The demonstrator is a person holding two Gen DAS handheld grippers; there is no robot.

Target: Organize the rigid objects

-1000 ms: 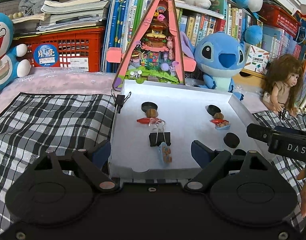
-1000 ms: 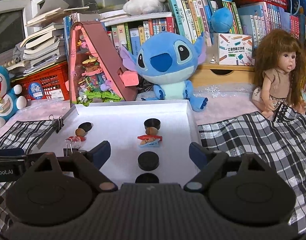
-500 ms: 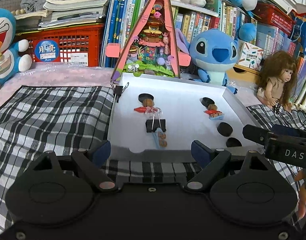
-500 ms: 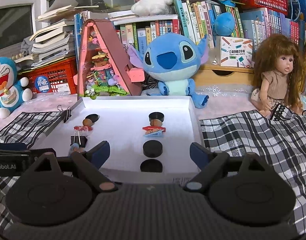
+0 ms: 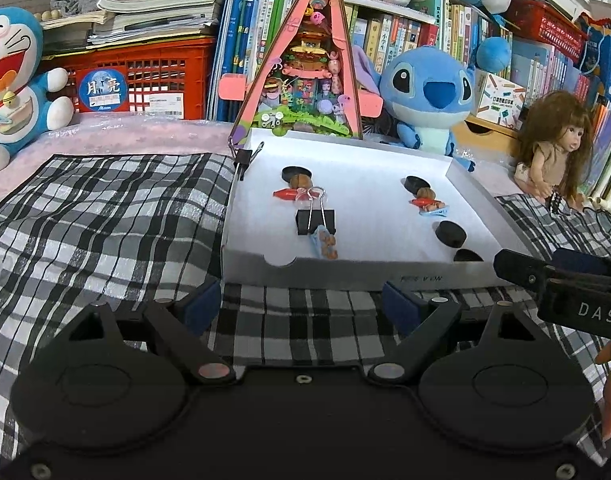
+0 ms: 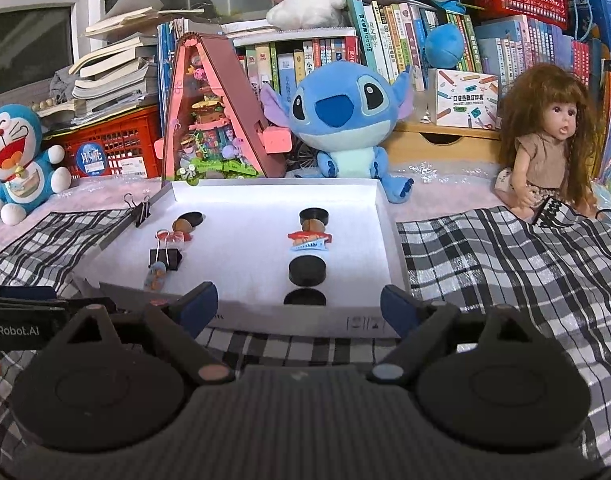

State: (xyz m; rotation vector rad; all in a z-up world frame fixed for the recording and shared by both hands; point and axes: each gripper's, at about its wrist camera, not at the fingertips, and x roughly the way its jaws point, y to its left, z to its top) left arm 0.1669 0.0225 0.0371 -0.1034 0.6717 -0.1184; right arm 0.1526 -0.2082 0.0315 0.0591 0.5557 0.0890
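Observation:
A shallow white tray [image 5: 345,272] [image 6: 389,232] lies on the checked cloth and holds two rows of small objects. The left row has a black disc [image 5: 293,173], a walnut, a red piece, a black binder clip [image 5: 315,221] [image 6: 165,258] and a blue hair clip [image 5: 325,245]. The right row has a black disc [image 6: 314,214], a walnut, a red and blue clip [image 6: 309,240] and two more black discs [image 6: 307,271]. My left gripper [image 5: 301,304] is open and empty, short of the tray's near wall. My right gripper [image 6: 299,304] is also open and empty before that wall.
Another binder clip [image 5: 244,157] grips the tray's far left corner. Behind the tray stand a pink triangular toy house [image 5: 305,64], a blue plush [image 6: 341,120], a doll [image 6: 545,136], a red crate [image 5: 145,80] and shelves of books. A Doraemon plush [image 5: 9,80] sits far left.
Both grippers have drawn back from the tray toward the near side. Their fingertips, which reached over the tray's near part, now hang over the checked cloth. Nothing in the tray moved.

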